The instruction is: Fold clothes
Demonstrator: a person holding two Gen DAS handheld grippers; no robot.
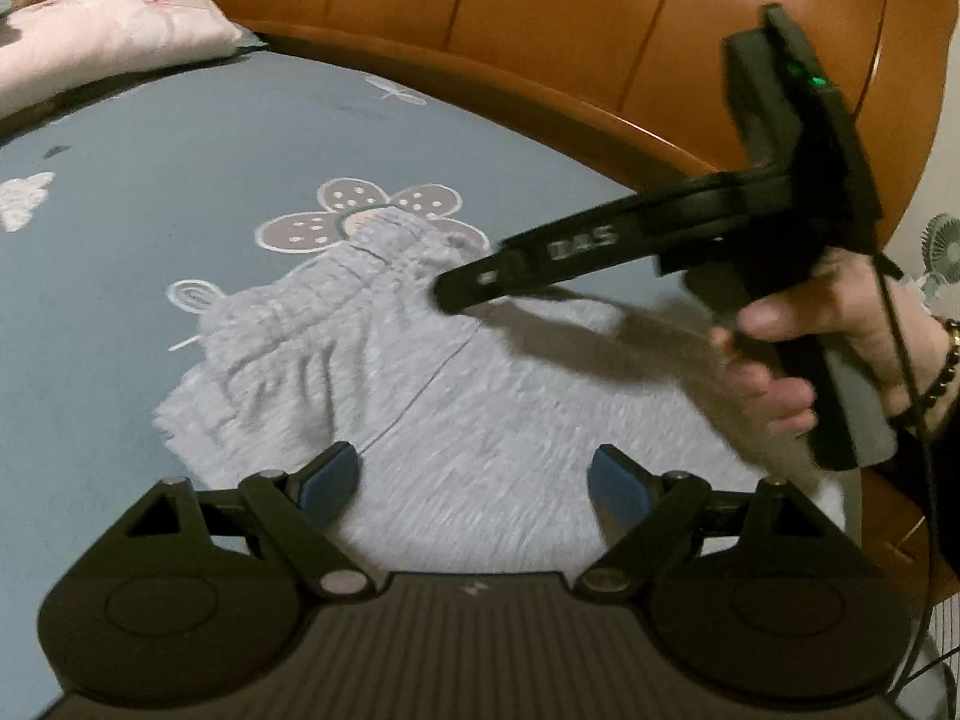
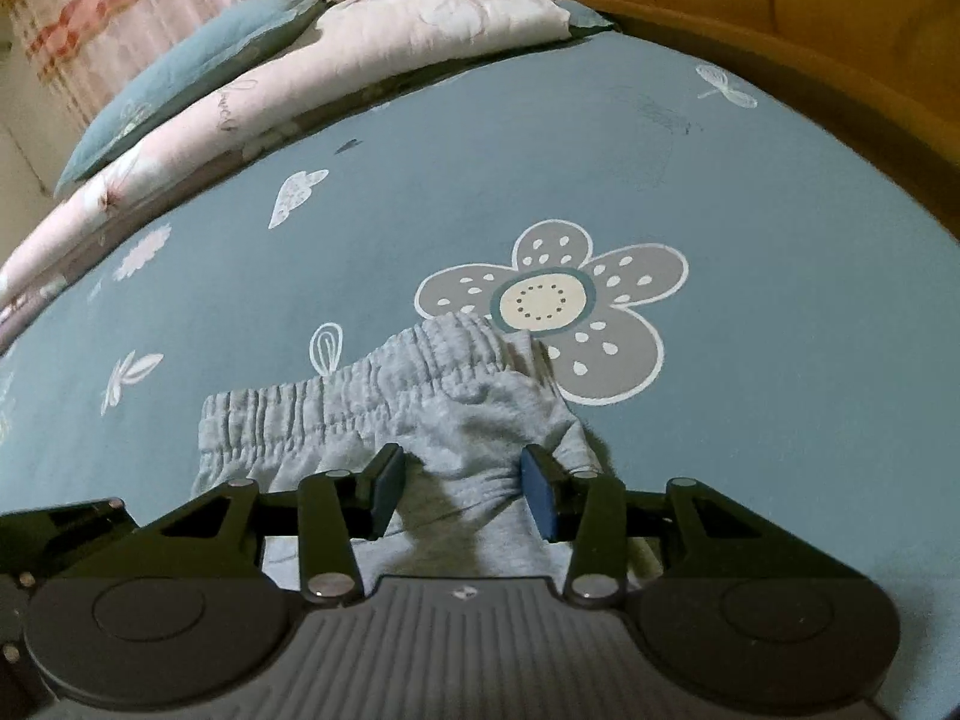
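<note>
**Operator:** Report finger state, both units.

**Manual:** Your left gripper (image 1: 474,477) has its blue pads (image 1: 333,474) spread wide, with nothing between them; grey fabric lies below the gap. Your right gripper (image 2: 462,492) stands at a middling gap. A raised ridge of grey cloth sits between its pads (image 2: 540,495), but you cannot tell from the right wrist view whether the pads press on it or only flank it.

**Operator:** Where is the garment?

**Manual:** The grey shorts (image 2: 420,396) lie on the blue bedsheet (image 2: 780,330), the gathered waistband (image 2: 336,402) towards the far side, its end overlapping the printed flower (image 2: 552,300). In the left wrist view the cloth spreads from the waistband down to your left fingers, and the right gripper reaches in from the right, held by your hand (image 1: 798,348), its tip over the waistband end. That view is blurred, so exact contact is not readable there either. A folded pink quilt (image 2: 360,60) and a blue pillow (image 2: 198,60) lie well apart along the far edge, and a wooden headboard (image 1: 540,30) borders the bed.

**Operator:** Which step is this?

**Manual:** Judged from the layout, you are at an early fold: taking hold at the waistband side while the shorts lie mostly flat.

**Operator:** What does the next move call for?

**Manual:** Confirm that the right pads close firmly on the cloth. Lower the left fingers to the fabric edge and pinch it. Lift both points together, so the layer carries over evenly without dragging.
</note>
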